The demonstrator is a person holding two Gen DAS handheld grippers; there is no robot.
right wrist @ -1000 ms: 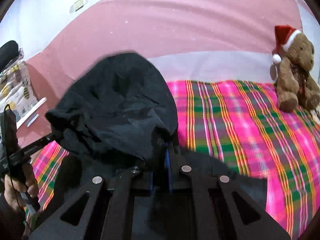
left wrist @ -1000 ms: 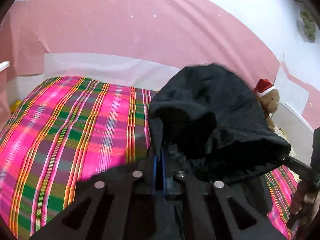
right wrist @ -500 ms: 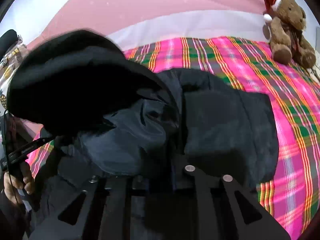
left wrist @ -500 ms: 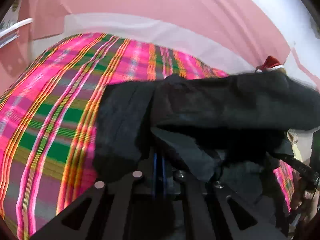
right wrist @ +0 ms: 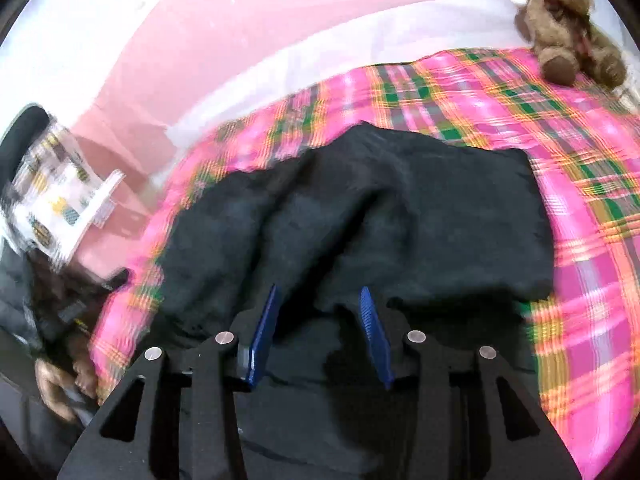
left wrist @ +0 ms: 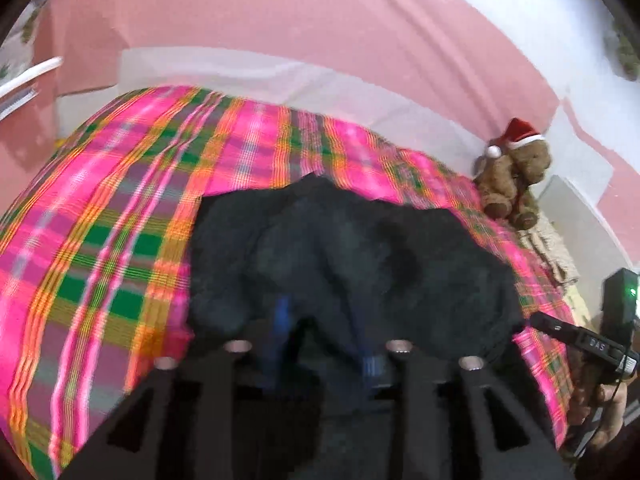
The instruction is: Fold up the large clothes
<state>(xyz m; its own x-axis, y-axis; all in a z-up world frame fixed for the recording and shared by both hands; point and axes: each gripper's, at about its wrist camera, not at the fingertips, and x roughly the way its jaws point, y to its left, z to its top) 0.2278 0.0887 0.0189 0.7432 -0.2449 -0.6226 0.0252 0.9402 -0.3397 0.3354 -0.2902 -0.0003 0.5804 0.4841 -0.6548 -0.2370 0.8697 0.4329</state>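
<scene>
A black garment [left wrist: 360, 256] is seen lying crumpled on a bed covered by a pink, green and orange plaid sheet [left wrist: 120, 240]. In the right wrist view the same garment [right wrist: 400, 208] is spread in soft folds across the near part of the sheet [right wrist: 580, 160], its far edge raised in a low peak and its right side ending in a fairly straight edge.

The left gripper [left wrist: 324, 320] is held low over the near edge of the cloth. Its jaws are opening, and dark fabric is seen between the blue pads [left wrist: 282, 312] — the picture is blurred, but the pads are not seen pressing on it. The right gripper [right wrist: 318, 300] is likewise poised at the garment's near edge. Its jaws are opening too, the blue pads [right wrist: 268, 320] standing clearly apart with cloth lying between them, loose and unclamped.

At the far right of the bed a brown teddy bear [left wrist: 514, 176] in a red and white Santa hat is seated by the wall. A pink wall [left wrist: 280, 20] with a white band along its foot is seen behind the bed. At the right edge of the left wrist view, the person's hand [left wrist: 600, 392] is seen wrapped around the other gripper's handle.
</scene>
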